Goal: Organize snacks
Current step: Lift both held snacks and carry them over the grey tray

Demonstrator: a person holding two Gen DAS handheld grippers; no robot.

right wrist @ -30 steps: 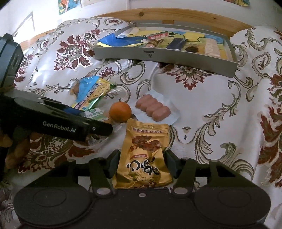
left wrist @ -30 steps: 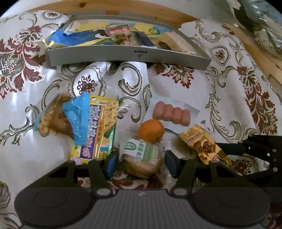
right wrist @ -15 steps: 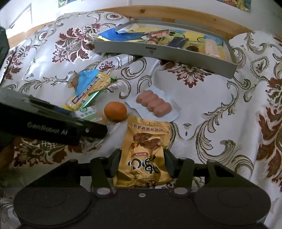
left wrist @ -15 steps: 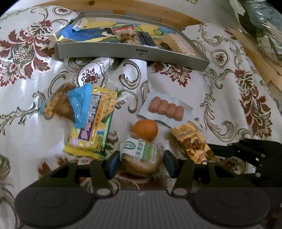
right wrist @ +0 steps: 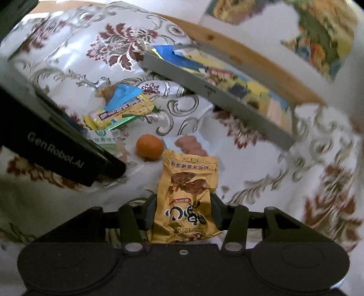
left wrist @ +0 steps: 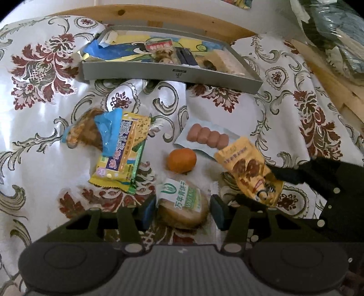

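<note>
This looks like a home, most likely a bedroom. The snacks lie on a shiny white bedspread (left wrist: 56, 145) with dark red flowers and grey-gold scrolls, rumpled into soft folds as cloth over a mattress would be. At the far edge runs a pale knotty wooden bed frame (left wrist: 159, 16), with a light wall behind it. A colourful picture (right wrist: 318, 29) hangs on that wall at the far right. A grey tray (left wrist: 173, 74) of packets rests on the bedspread.

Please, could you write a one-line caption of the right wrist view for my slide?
Right tool grips a yellow snack packet above the floral cloth, with an orange and grey tray beyond.
</note>
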